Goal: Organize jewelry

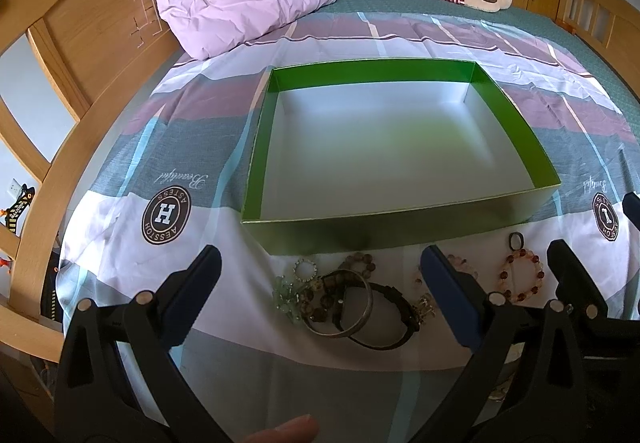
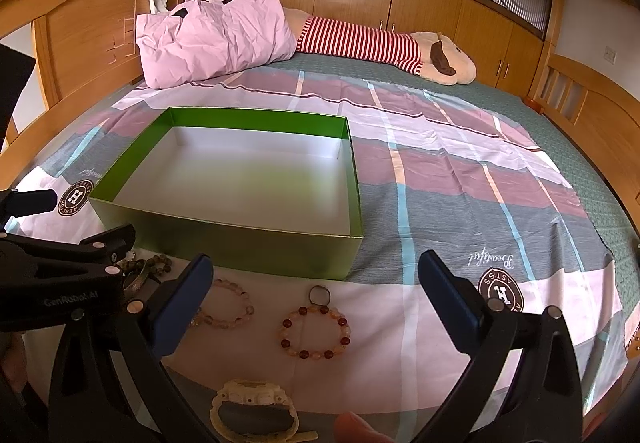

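Note:
A shallow green box with a white inside stands empty on the bed; it also shows in the right wrist view. In front of it lies jewelry. In the left wrist view: a metal bangle, a black bracelet, a pale green bead cluster, a brown bead bracelet, a red-and-peach bead bracelet and a small ring. My left gripper is open above the pile. My right gripper is open above the red-and-peach bracelet, the ring, a pale bead bracelet and a cream carved bracelet.
A checked sheet covers the bed. A pink pillow and a striped plush toy lie at the far side. A wooden headboard stands at the left. The left gripper's body shows at the left of the right wrist view.

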`<state>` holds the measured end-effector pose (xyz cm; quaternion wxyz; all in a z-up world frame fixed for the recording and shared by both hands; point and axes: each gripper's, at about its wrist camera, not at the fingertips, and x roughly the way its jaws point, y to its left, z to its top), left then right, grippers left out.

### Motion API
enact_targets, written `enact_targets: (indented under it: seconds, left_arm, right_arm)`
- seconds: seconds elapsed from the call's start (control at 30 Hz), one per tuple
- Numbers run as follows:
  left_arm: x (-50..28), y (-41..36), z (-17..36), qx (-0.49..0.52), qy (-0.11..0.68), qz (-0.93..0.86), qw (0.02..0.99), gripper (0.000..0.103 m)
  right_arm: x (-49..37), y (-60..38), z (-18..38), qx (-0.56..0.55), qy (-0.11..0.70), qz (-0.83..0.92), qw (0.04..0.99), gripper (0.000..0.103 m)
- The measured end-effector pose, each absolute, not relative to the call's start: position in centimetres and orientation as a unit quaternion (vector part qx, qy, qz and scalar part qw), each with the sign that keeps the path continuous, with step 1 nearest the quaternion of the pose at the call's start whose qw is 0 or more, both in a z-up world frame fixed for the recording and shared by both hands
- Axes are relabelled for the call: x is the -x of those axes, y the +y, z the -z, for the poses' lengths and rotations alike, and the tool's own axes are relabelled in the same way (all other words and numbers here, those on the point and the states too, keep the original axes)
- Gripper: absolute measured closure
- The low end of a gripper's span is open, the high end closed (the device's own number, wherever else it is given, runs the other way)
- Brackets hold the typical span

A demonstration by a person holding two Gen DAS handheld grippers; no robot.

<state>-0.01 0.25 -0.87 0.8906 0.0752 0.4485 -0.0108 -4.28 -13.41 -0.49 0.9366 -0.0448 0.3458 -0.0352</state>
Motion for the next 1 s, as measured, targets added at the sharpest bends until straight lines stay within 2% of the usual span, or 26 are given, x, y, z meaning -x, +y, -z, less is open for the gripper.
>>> enact_targets:
  seconds: [0.73,1.0]
  left_arm:
    - [-0.1,-0.1,1.3,-0.081,0.456,0.011,0.886,0.002]
    - [-1.2,1.3,2.0,-0.099,0.471,-0.027,0.876,0.002]
  right_arm:
    - [4.3,-13.6,0.3,0.046,0.347,0.035,0.936,0.001]
    - [3.8,-17.0,-1.2,0.034,0.331,0.074,0.940,0.001]
